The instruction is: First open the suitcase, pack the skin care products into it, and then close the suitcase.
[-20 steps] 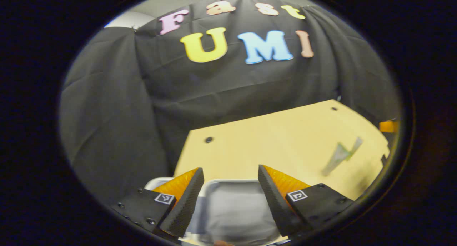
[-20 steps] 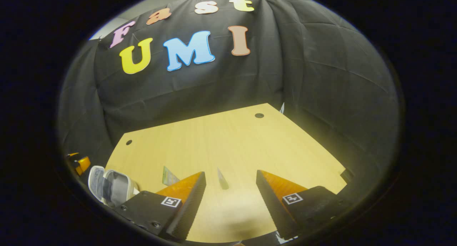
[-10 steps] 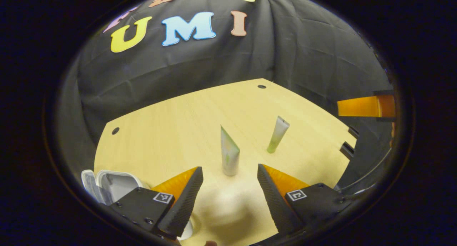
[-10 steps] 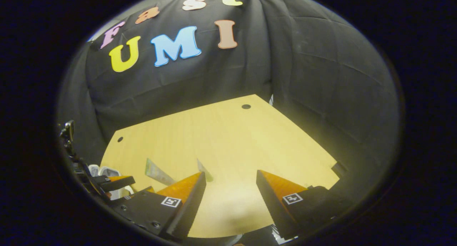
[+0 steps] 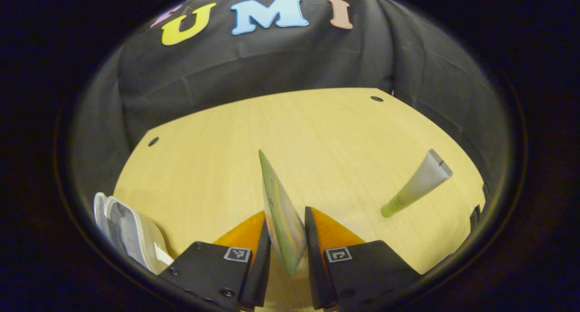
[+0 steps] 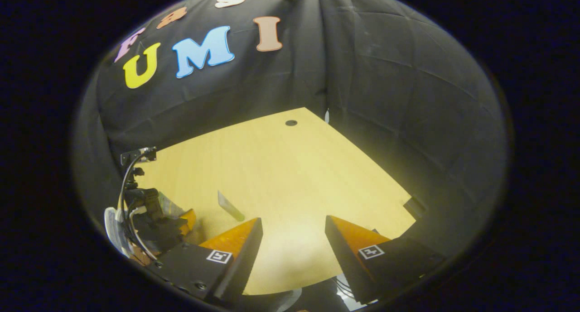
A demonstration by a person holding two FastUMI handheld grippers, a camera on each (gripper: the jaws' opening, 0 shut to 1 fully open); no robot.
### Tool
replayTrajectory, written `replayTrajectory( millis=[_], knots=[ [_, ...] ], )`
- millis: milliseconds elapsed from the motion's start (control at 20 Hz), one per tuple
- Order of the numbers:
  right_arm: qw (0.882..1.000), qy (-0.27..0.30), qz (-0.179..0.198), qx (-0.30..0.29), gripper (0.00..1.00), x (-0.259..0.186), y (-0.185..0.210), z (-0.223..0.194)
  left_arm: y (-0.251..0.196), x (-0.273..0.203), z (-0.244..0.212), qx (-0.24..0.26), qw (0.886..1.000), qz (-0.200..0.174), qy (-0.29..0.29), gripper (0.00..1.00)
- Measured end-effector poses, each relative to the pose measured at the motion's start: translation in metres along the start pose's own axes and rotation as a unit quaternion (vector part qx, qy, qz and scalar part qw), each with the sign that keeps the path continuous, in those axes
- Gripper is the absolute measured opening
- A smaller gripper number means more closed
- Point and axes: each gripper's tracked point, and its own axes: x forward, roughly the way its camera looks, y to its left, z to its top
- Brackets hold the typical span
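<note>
The left gripper [image 5: 285, 253] is closing on a flat, soft tube [image 5: 281, 217] standing cap-down, its long axis upright, both fingers against its faces. The open suitcase [image 5: 129, 232], a pale hard shell, is lying low to that gripper's left on the wooden table [image 5: 317, 131]. A second tube [image 5: 417, 183] is standing farther right. The right gripper [image 6: 290, 253] is hanging open and empty.
</note>
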Motion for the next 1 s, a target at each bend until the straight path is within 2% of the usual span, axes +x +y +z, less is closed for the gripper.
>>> replayTrajectory(
  millis=[150,300,350,450,600,700,850,1000],
  knots=[
    [1.000,0.011,0.005,-0.003,0.85,0.008,0.001,-0.001,0.005,-0.001,-0.002,-0.006,1.000,-0.003,0.002,0.40],
    [1.000,0.024,0.017,-0.009,0.84,0.016,0.010,0.000,0.018,-0.017,-0.002,-0.029,1.000,-0.003,0.001,0.40],
    [0.999,0.030,0.024,-0.013,0.84,0.021,0.015,-0.002,0.025,-0.025,-0.001,-0.034,0.999,-0.002,-0.002,0.43],
    [0.998,0.048,0.034,-0.026,0.84,0.031,0.027,-0.009,0.038,-0.044,0.005,-0.046,0.999,0.007,-0.010,0.40],
    [0.992,0.101,0.067,-0.046,0.83,0.044,0.054,-0.030,0.068,-0.074,0.015,-0.080,0.996,0.031,-0.026,0.40],
    [0.985,0.138,0.090,-0.059,0.80,0.052,0.073,-0.048,0.097,-0.094,0.021,-0.093,0.993,0.059,-0.038,0.40],
    [0.978,0.153,0.103,-0.095,0.80,0.068,0.096,-0.054,0.147,-0.131,0.024,-0.112,0.987,0.103,-0.055,0.40],
    [0.975,0.160,0.107,-0.106,0.80,0.091,0.116,-0.053,0.194,-0.166,0.017,-0.136,0.977,0.150,-0.067,0.40]
  ],
)
